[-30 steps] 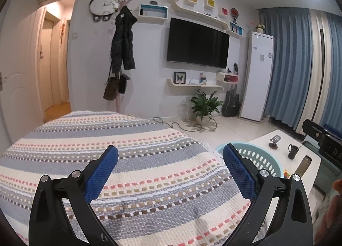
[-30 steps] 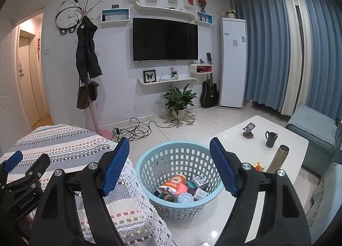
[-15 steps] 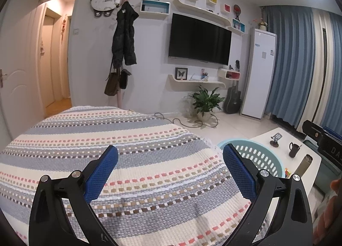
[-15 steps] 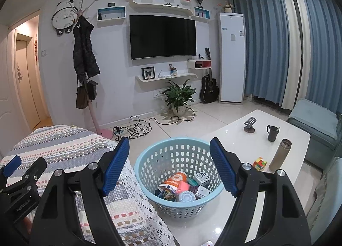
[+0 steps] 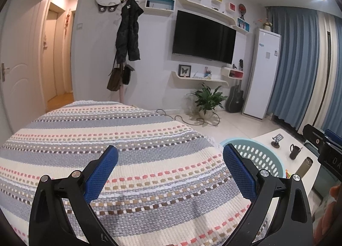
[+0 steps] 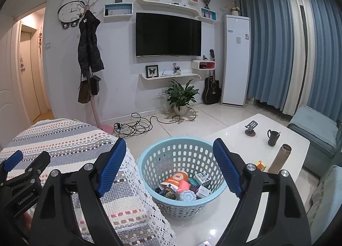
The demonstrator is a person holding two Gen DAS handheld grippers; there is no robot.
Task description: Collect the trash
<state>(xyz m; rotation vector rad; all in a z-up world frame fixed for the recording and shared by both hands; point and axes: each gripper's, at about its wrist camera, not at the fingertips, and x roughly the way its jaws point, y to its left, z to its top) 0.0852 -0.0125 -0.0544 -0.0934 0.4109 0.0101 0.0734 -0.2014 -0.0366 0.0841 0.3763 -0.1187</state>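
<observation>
Both sets of jaws stand wide apart and hold nothing: the right gripper (image 6: 166, 164) frames the pale-blue perforated plastic basket (image 6: 149, 167) on the near end of the glossy white table (image 6: 284, 139); the left gripper (image 5: 170, 173) hangs over the striped woven cover (image 5: 128, 139) at left. The trash (image 6: 183, 186) — small cartons, a paper cup, a lid — lies inside the basket; it looks light and crushable, best pinched by an edge.
</observation>
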